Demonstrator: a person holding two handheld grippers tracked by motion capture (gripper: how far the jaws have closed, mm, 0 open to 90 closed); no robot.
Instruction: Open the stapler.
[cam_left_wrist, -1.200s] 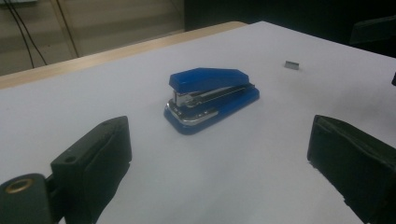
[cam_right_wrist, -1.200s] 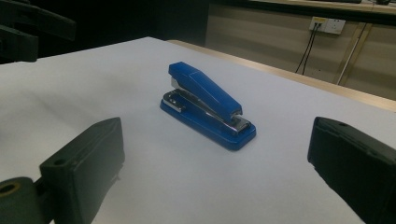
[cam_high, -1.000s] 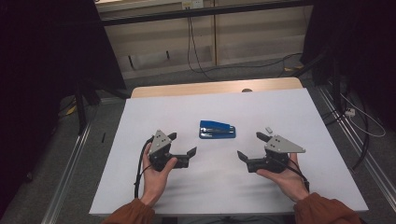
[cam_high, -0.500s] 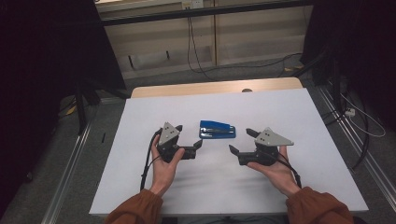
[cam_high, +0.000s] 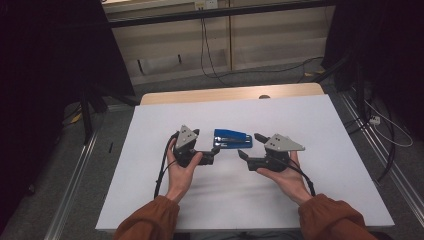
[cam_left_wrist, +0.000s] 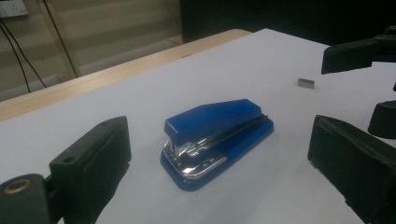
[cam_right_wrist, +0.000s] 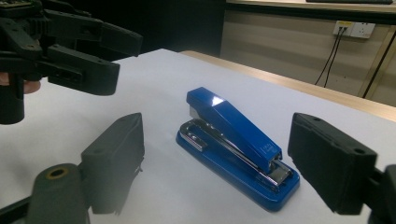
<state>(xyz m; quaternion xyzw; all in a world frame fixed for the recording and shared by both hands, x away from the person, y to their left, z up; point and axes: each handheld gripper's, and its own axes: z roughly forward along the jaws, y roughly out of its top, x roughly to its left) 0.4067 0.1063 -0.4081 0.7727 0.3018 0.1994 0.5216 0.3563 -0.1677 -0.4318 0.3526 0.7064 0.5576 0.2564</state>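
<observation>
Both grippers are standing spread with nothing between the pads: your left gripper (cam_high: 216, 150) is gaping wide, and your right gripper (cam_high: 250, 148) has just been narrowing its jaws, yet they are clamping nothing. You are keeping the blue stapler (cam_high: 233, 139) between the two sets of tips, just beyond them and apart from every pad; it is lying flat on its base. Past your right gripper's tips, a small strip of staples (cam_left_wrist: 306, 82) is resting. Everything is sitting on a white table (cam_high: 150, 200) with a wooden far edge (cam_high: 165, 97), amid dim grey flooring and trailing cables. You are cradling each gripper from below, palms up, jaws pointing inward toward each other.
</observation>
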